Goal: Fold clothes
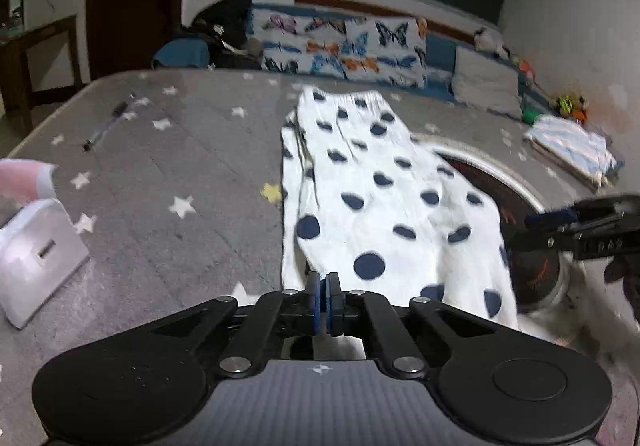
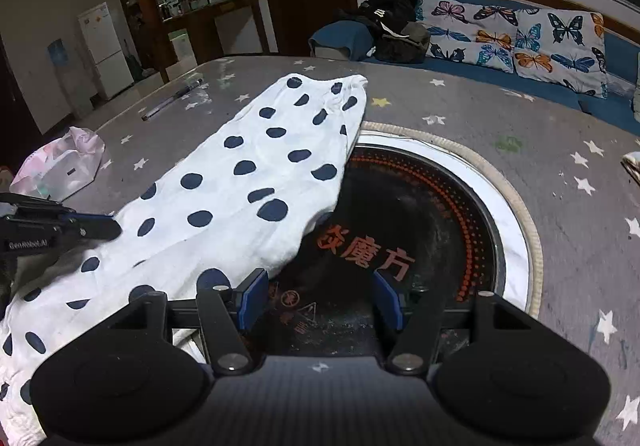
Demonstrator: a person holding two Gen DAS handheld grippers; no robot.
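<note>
White trousers with dark blue dots [image 1: 372, 197] lie lengthwise on the grey star-print tablecloth [image 1: 168, 165], waistband at the far end, partly over the round cooktop. My left gripper [image 1: 323, 284] is shut at the near hem; whether cloth sits between its pads is hidden. It also shows at the left of the right wrist view [image 2: 100, 224]. My right gripper [image 2: 318, 304] is open and empty above the cooktop, just right of the trousers [image 2: 248, 181]. It shows from the side in the left wrist view [image 1: 560, 221].
A black round cooktop [image 2: 420, 213] with orange lettering is set into the table. A folded striped garment [image 1: 572, 149] lies at the far right. A pen [image 1: 106, 127], a white box [image 1: 36, 258] and a pink bag [image 2: 60, 165] sit at the left. A sofa with butterfly cushions [image 2: 520, 37] stands behind.
</note>
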